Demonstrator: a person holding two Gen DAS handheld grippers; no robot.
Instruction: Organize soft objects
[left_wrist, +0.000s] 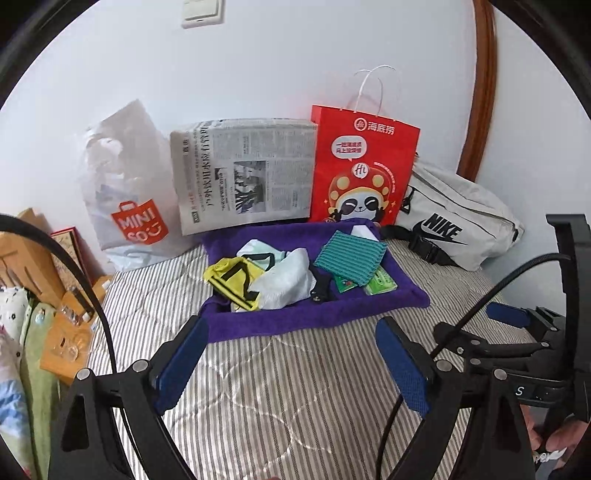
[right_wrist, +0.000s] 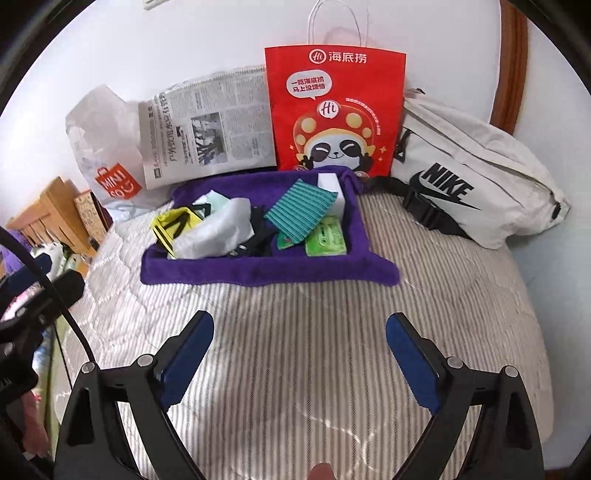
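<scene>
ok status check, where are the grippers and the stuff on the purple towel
Left gripper open, empty, over the striped bedding. Right gripper open, empty. Soft items piled on the purple towel, teal cloth on top. Nothing in the way.

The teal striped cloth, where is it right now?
In both wrist views the teal striped cloth lies in the right half of the purple tray, overlapping the green packet, just before the red paper bag.

Left tongs (left_wrist: 291, 363) wide apart, empty; right tongs (right_wrist: 299, 360) likewise, angled downward.
</scene>
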